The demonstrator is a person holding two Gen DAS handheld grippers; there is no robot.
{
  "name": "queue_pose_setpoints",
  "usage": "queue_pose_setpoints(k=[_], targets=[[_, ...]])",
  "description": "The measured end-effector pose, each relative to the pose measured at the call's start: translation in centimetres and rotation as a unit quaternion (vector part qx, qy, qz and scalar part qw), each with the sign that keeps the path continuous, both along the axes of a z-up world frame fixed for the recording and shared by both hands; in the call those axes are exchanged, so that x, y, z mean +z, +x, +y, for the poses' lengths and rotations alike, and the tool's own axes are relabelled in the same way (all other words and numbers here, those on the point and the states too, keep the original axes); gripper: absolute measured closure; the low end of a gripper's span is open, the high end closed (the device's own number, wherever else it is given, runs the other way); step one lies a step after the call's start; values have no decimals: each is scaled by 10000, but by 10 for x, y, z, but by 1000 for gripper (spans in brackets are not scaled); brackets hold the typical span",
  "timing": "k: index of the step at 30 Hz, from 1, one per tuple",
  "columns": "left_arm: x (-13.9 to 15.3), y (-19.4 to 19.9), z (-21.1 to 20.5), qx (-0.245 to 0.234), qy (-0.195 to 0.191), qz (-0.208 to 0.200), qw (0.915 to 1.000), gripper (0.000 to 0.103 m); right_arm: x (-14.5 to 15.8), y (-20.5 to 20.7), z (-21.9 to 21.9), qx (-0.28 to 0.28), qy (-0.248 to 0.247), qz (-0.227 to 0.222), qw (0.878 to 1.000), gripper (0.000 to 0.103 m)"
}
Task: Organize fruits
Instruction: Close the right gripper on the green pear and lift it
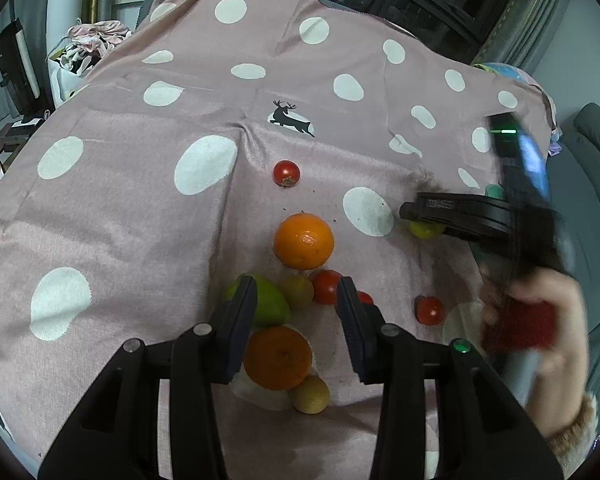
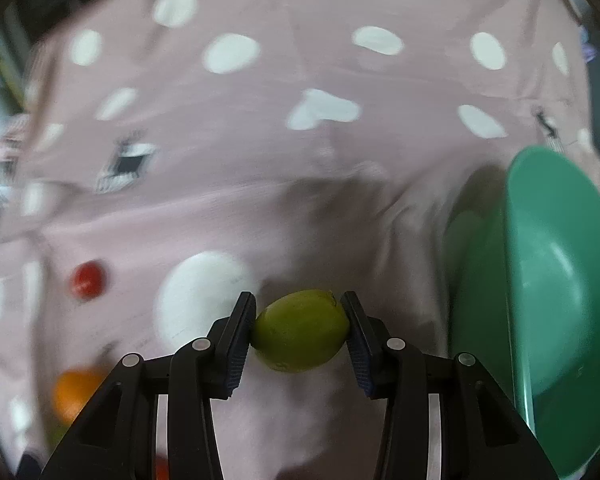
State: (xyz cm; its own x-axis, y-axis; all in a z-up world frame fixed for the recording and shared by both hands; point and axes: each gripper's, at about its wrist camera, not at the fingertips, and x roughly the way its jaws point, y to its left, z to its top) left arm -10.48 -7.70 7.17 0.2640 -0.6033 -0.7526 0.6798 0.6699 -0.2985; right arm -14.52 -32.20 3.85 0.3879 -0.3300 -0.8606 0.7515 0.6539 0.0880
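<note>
Right tool (image 2: 298, 330) pads clamp green lime (image 2: 300, 330), low over pink dotted cloth (image 2: 260, 160); empty green bowl (image 2: 560, 300) just right. Left tool (image 1: 296, 316) open, hovering above fruit cluster: oranges (image 1: 304, 241), tomatoes (image 1: 286, 173), green mango (image 1: 274, 306). Sorting seems barely begun; most fruit loose.

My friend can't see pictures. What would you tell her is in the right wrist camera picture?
The right gripper squeezes a yellow-green lemon between its two black fingers, over a pink tablecloth with white dots. A green bowl sits at the right edge, and a blurry red tomato and an orange lie to the left.
</note>
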Motion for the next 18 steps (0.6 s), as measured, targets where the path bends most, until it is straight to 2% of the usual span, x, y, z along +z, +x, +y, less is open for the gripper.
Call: queue_pose_setpoints(k=[4, 8, 13, 18], targets=[[-3, -2, -2, -1, 86, -16, 10000, 63, 18, -23, 35, 533, 347, -518, 9966, 58], [-5, -2, -1, 26, 161, -56, 9999, 63, 17, -43, 71, 1208, 626, -710, 9882, 58], [-11, 3, 6, 183, 247, -20, 9995, 63, -4, -45, 93, 1776, 542, -122, 9825, 58], [-12, 7, 12, 265, 204, 103, 9994, 63, -22, -44, 89, 1772, 838, 189, 9804, 58]])
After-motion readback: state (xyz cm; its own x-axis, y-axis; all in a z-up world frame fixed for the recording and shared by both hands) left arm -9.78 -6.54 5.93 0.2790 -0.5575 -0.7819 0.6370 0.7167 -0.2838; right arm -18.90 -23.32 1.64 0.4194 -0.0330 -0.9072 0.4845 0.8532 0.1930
